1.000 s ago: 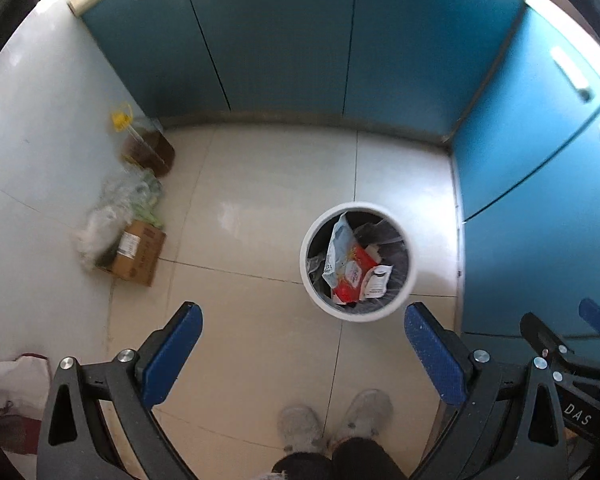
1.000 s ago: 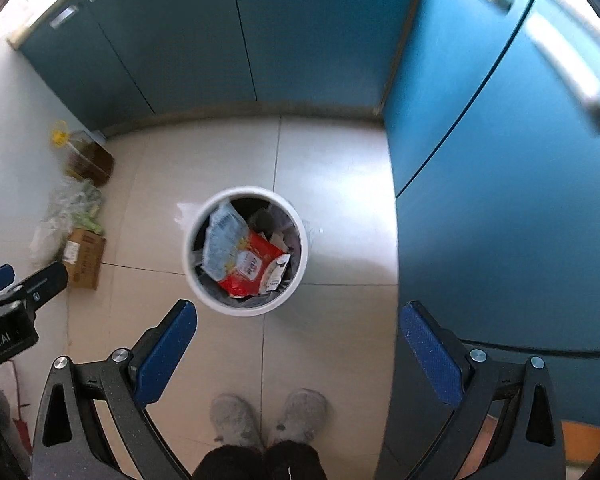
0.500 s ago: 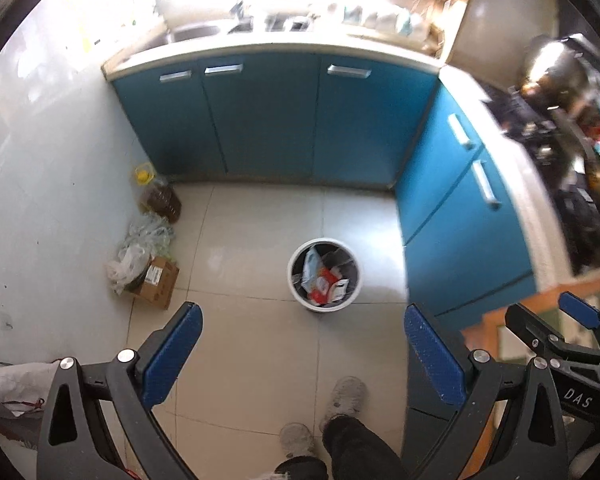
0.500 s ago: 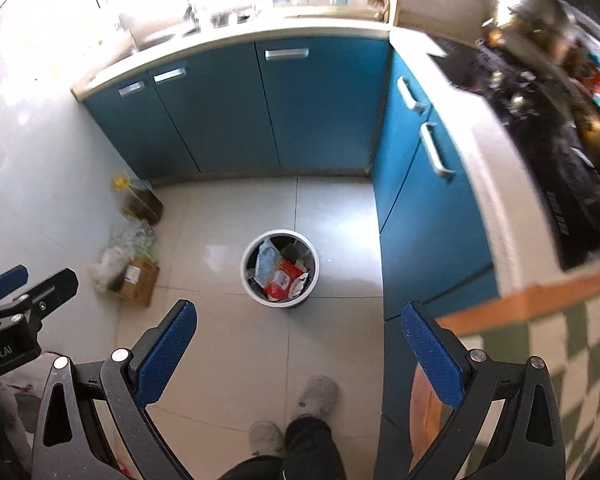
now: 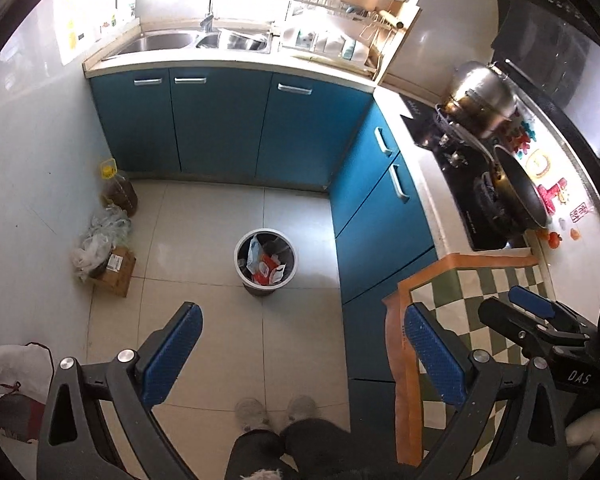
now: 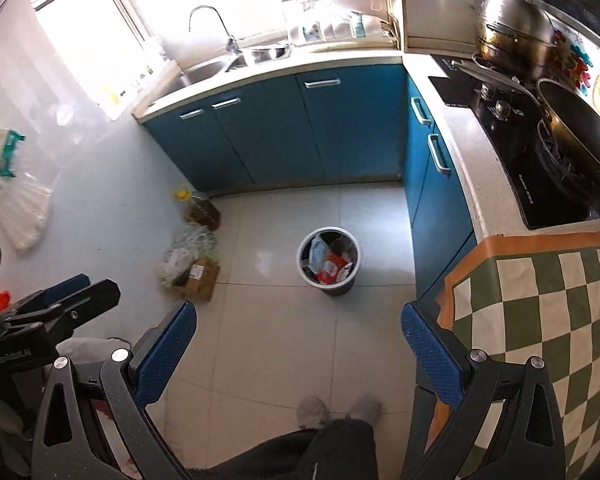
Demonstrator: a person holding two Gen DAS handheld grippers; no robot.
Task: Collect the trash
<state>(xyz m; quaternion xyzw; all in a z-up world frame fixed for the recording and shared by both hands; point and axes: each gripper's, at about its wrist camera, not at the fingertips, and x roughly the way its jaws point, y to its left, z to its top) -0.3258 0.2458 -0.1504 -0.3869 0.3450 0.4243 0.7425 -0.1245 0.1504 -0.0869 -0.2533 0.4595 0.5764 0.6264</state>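
Box (image 5: 116,270), bags (image 5: 100,236) left of bin (image 5: 266,260).

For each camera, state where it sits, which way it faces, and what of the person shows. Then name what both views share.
Left wrist: rides the left gripper, held high, facing down at the floor and trash bin; shoes show, right gripper at right.
Right wrist: rides the right gripper, same downward look; shoes, left gripper at left.
Shared: bin, cardboard box, blue cabinets.

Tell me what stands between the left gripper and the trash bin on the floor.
Nothing visible does. The left gripper hangs open, high above bare floor tiles, and the trash bin stands alone ahead; the cardboard box sits off by the wall.
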